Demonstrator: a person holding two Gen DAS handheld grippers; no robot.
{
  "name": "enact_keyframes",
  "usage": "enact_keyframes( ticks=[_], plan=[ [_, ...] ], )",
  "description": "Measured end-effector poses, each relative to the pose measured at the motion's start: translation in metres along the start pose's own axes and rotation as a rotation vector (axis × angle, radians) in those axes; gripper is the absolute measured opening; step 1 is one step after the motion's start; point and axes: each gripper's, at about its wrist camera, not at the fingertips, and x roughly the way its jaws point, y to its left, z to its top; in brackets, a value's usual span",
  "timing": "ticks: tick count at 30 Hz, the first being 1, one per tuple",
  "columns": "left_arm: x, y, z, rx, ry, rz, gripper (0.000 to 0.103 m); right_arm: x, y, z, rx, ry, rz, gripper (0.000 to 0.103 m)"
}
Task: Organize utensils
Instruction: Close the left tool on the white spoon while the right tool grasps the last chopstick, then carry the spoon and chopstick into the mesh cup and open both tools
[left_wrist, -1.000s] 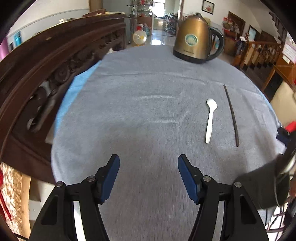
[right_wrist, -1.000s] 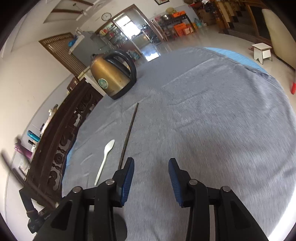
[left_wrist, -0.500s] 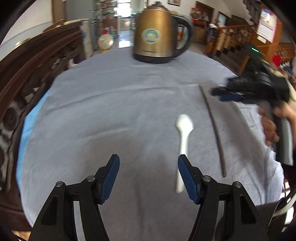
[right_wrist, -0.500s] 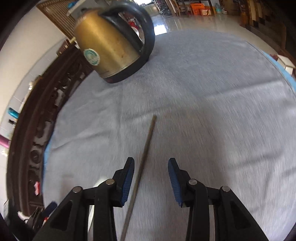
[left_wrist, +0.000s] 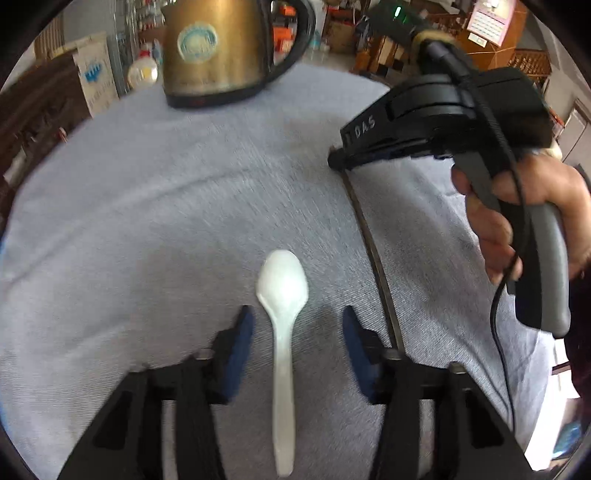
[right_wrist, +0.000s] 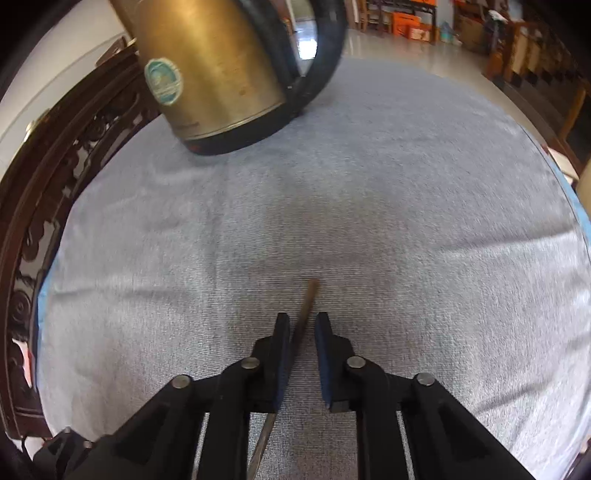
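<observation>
well, the round table under its grey cloth (right_wrist: 424, 221) bears a brass-coloured electric kettle (right_wrist: 214, 70) at its far side. my left gripper (left_wrist: 297, 334) stands spread either side of the white plastic spoon (left_wrist: 282, 325), not touching it. my right gripper (right_wrist: 300, 334) has narrowed round the thin dark chopstick (right_wrist: 304, 310), a small gap showing.

You see a white spoon (left_wrist: 282, 295) and a dark brown chopstick (left_wrist: 373, 254) on plain grey cloth (right_wrist: 406, 221). Your gripper pads (left_wrist: 240, 343) are blue; the kettle (right_wrist: 210, 66) is bronze, black-based, with a teal label.
</observation>
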Motion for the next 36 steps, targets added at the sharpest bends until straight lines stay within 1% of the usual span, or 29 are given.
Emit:
enact_keyframes(
  ticks=[2, 4, 5, 6, 8, 11, 12, 14, 17, 20, 23, 25, 28, 31, 33, 36],
  plan=[
    [0.002, -0.001, 0.003, 0.002, -0.016, -0.012, 0.04, 0.001, 0.006, -0.002, -0.037, -0.012, -0.02, 0.009],
    [0.005, 0.0, 0.007, -0.01, -0.028, -0.01, 0.027, 0.001, 0.011, -0.006, -0.078, -0.028, -0.033, 0.009],
    [0.006, 0.003, 0.009, -0.025, -0.028, -0.016, 0.027, 0.001, 0.011, -0.008, -0.088, -0.037, -0.029, 0.008],
    [0.007, 0.008, 0.011, -0.058, -0.03, -0.042, 0.027, -0.003, 0.013, -0.01, -0.086, -0.041, -0.022, 0.007],
    [0.007, 0.014, 0.012, -0.095, -0.035, -0.06, 0.026, -0.006, 0.006, -0.016, -0.061, -0.053, 0.006, 0.006],
    [0.004, 0.018, 0.01, -0.122, -0.053, -0.03, 0.026, -0.017, -0.012, -0.025, -0.013, -0.085, 0.041, 0.006],
    [0.001, 0.021, 0.007, -0.144, -0.064, -0.024, 0.026, -0.024, -0.019, -0.03, -0.001, -0.104, 0.063, 0.006],
    [-0.007, 0.027, 0.001, -0.179, -0.089, -0.016, 0.026, -0.036, -0.029, -0.035, 0.018, -0.134, 0.075, 0.006],
    [-0.021, 0.037, -0.008, -0.218, -0.13, 0.015, 0.026, -0.067, -0.054, -0.05, 0.065, -0.196, 0.111, 0.006],
    [-0.042, 0.054, -0.024, -0.286, -0.175, 0.039, 0.026, -0.095, -0.075, -0.065, 0.117, -0.255, 0.133, 0.006],
    [-0.067, 0.073, -0.047, -0.359, -0.218, 0.068, 0.026, -0.118, -0.083, -0.08, 0.159, -0.311, 0.15, 0.006],
    [-0.08, 0.078, -0.062, -0.395, -0.244, 0.071, 0.026, -0.145, -0.092, -0.099, 0.182, -0.363, 0.164, 0.006],
    [-0.099, 0.08, -0.083, -0.42, -0.279, 0.078, 0.026, -0.176, -0.096, -0.123, 0.202, -0.429, 0.186, 0.006],
    [-0.121, 0.073, -0.106, -0.426, -0.319, 0.088, 0.026, -0.206, -0.096, -0.145, 0.21, -0.501, 0.194, 0.006],
    [-0.138, 0.066, -0.123, -0.435, -0.364, 0.085, 0.026, -0.227, -0.096, -0.161, 0.216, -0.547, 0.201, 0.006],
    [-0.159, 0.057, -0.141, -0.45, -0.409, 0.073, 0.026, -0.257, -0.093, -0.187, 0.224, -0.619, 0.2, 0.006]
  ],
)
